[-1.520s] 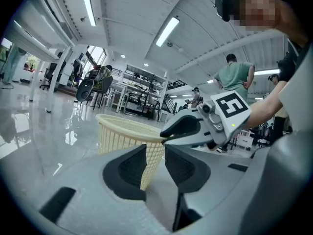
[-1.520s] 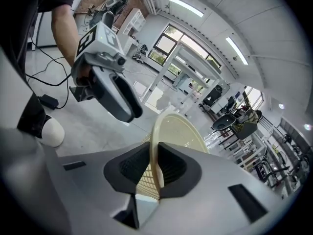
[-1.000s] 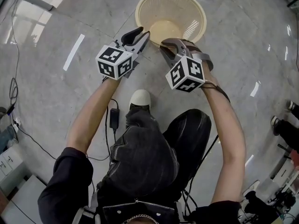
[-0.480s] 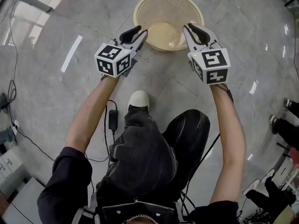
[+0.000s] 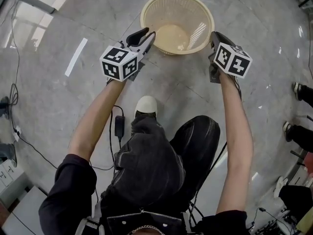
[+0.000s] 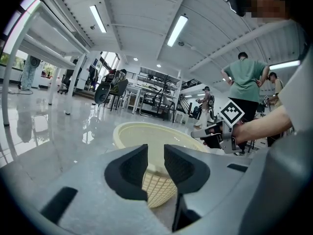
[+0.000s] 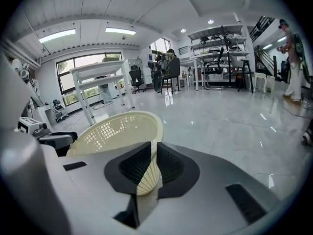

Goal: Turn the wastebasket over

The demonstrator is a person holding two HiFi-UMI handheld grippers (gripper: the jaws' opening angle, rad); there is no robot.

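The cream mesh wastebasket (image 5: 161,6) stands on the grey floor with its mouth up. My left gripper (image 5: 149,33) hovers at its near-left rim, open; in the left gripper view the rim and wall (image 6: 146,131) show through the gap of that gripper (image 6: 155,153), and nothing is between the pads. My right gripper (image 5: 214,35) sits at the basket's right rim. In the right gripper view that gripper (image 7: 153,148) has its jaws almost together, and the wastebasket wall (image 7: 112,131) runs edge-on into the slit between them.
A white shoe (image 5: 146,103) and a black power adapter (image 5: 119,124) with its cable lie on the floor near me. A white table (image 7: 100,82), chairs and shelves stand far off. A person (image 6: 243,87) stands beyond the basket.
My right gripper swung from the basket's near rim round to its right side and rolled over. The left gripper and the basket kept their places.
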